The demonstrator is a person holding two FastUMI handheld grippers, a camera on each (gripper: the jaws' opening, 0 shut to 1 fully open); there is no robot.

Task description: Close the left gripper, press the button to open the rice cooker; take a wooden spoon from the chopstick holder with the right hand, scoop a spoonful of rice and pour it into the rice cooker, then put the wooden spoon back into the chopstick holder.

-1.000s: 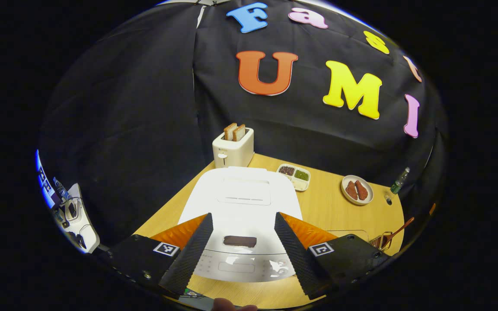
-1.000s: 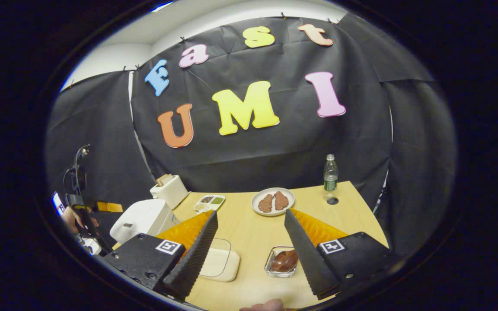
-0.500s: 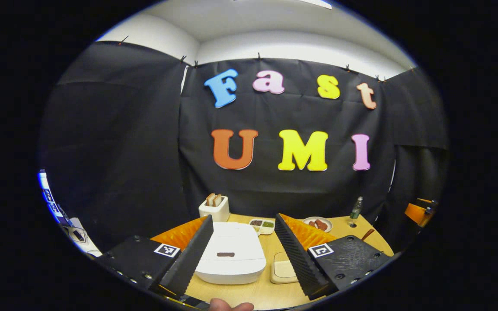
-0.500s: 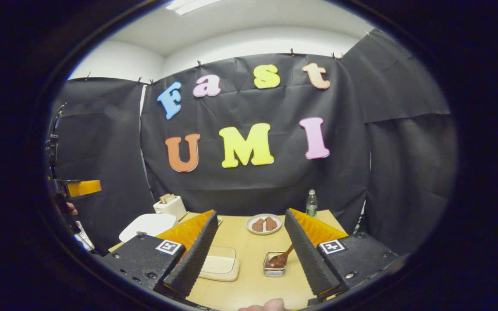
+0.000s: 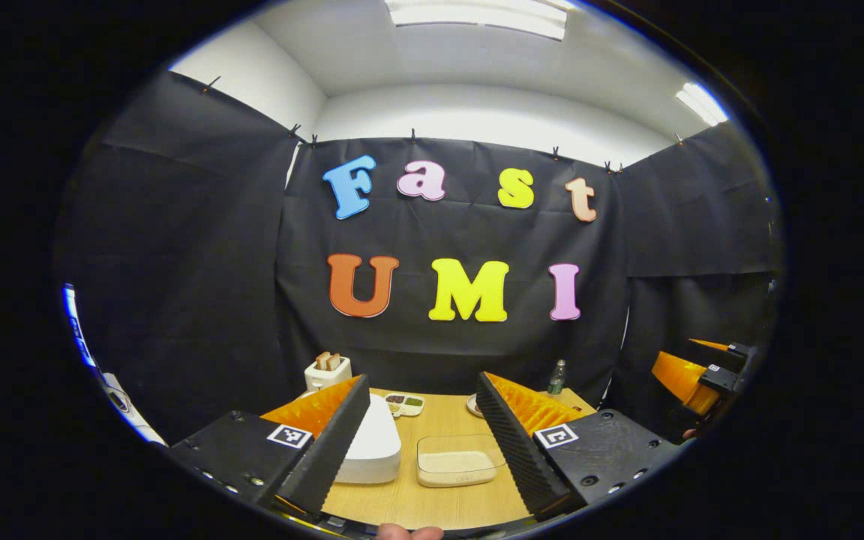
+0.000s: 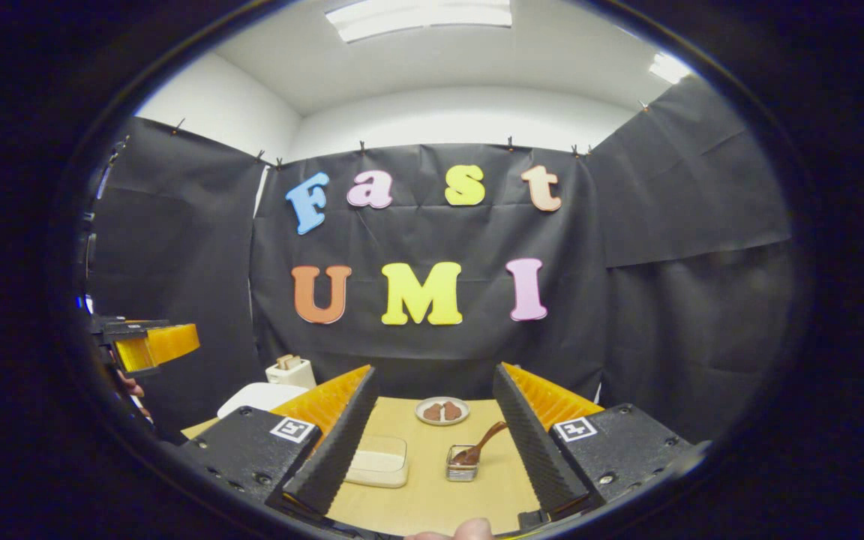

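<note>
My left gripper (image 5: 421, 384) is open, held back from the table with nothing between its fingers. Between them and low to the left sits the white rice cooker (image 5: 372, 450), lid down. A clear container of rice (image 5: 456, 469) lies just right of it. My right gripper (image 6: 435, 371) is open too and holds nothing. Ahead of it stands the small chopstick holder (image 6: 462, 466) with the wooden spoon (image 6: 483, 444) leaning out to the right. The rice container (image 6: 378, 461) is left of the holder, and the rice cooker (image 6: 259, 396) is farther left.
On the wooden table (image 6: 432, 495) a white toaster (image 5: 327, 371) with bread stands at the back left. Near it lies a divided seasoning tray (image 5: 404, 403). A plate of brown food (image 6: 442, 410) and a water bottle (image 5: 556, 377) stand at the back. A hand's fingertip (image 6: 469, 531) shows at the bottom.
Both grippers have drawn back and tilted up from the table. The left one was close above the cooker's lid and now sits well behind it. Both stayed open.
</note>
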